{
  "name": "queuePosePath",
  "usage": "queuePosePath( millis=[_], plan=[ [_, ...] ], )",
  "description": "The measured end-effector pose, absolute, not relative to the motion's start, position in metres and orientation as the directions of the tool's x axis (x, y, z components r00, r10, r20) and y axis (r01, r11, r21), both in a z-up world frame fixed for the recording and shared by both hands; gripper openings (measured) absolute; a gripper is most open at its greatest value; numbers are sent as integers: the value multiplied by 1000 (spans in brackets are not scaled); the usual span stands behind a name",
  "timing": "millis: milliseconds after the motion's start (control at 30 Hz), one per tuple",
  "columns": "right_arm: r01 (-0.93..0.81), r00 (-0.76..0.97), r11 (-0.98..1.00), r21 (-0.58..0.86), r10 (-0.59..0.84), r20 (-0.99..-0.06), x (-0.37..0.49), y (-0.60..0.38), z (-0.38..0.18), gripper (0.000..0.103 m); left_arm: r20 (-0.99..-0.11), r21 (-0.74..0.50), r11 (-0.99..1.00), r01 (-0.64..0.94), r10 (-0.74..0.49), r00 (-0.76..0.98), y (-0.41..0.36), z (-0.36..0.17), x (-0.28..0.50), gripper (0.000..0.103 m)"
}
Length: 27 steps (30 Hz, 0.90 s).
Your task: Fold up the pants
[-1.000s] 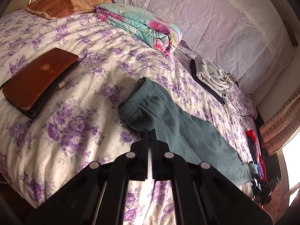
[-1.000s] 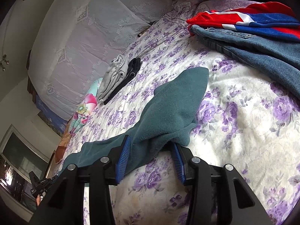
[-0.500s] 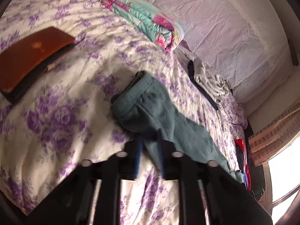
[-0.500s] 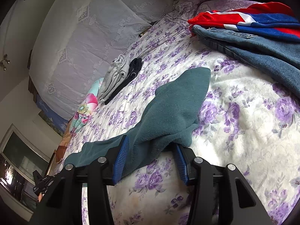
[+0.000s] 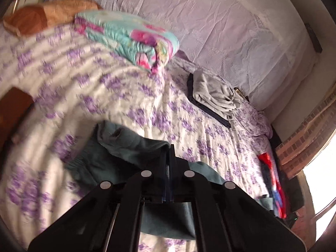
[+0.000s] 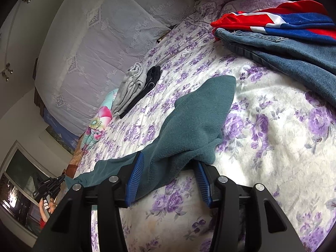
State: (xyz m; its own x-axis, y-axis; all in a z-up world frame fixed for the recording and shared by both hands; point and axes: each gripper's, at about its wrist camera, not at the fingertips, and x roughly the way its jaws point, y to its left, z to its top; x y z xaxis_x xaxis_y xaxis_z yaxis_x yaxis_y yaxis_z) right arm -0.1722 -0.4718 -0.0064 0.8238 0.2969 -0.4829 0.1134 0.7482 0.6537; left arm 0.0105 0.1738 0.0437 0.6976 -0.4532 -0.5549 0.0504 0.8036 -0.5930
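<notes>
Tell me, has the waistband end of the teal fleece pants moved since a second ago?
Yes. The left tool, shut on the teal fleece pants, has lifted the waistband off the floral bedspread, toward the folded grey clothes.

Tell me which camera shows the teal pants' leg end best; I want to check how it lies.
The right wrist view: the pants stretch away sharp and unblocked to the leg end, flat on the bed, straddled by the open right gripper. The left wrist view is blurred, showing only the bunched waist clamped in the left gripper.
</notes>
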Motion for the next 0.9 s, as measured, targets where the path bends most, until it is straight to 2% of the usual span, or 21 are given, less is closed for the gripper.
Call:
queuePosePath(
  millis=[233, 300, 367, 533, 600, 800, 833, 867, 900],
  plan=[
    [130, 814, 758, 640, 287, -505, -171, -471, -5, 49, -576, -656, 755, 7, -506, 642, 184, -5, -5, 1],
    [146, 814, 750, 645, 280, -509, -173, -472, -2, 49, -582, -671, 741, -22, -508, 635, 188, -17, -6, 8],
    [157, 820, 727, 669, 281, -498, -178, -475, 0, 49, -578, -686, 727, -32, -517, 631, 191, -24, -5, 9],
    [168, 827, 640, 750, 322, -460, -193, -490, 3, 49, -573, -664, 747, -10, -500, 650, 188, -25, -4, 8],
    [170, 828, 623, 764, 330, -454, -197, -493, 5, 51, -566, -656, 754, -2, -490, 663, 188, -23, -7, 2],
    [189, 788, 605, 773, 376, -487, -180, -490, 3, 51, -521, -641, 767, 28, -461, 719, 199, 4, -16, 1],
    [193, 786, 608, 771, 375, -492, -174, -489, 3, 48, -515, -640, 768, 32, -459, 724, 200, 10, -16, 1],
    [193, 785, 618, 762, 369, -498, -165, -488, 4, 39, -507, -640, 768, 36, -457, 731, 203, 15, -15, 1],
    [196, 795, 636, 746, 342, -501, -160, -487, 9, 7, -499, -641, 767, 38, -453, 739, 205, 20, -15, 1]
  ],
)
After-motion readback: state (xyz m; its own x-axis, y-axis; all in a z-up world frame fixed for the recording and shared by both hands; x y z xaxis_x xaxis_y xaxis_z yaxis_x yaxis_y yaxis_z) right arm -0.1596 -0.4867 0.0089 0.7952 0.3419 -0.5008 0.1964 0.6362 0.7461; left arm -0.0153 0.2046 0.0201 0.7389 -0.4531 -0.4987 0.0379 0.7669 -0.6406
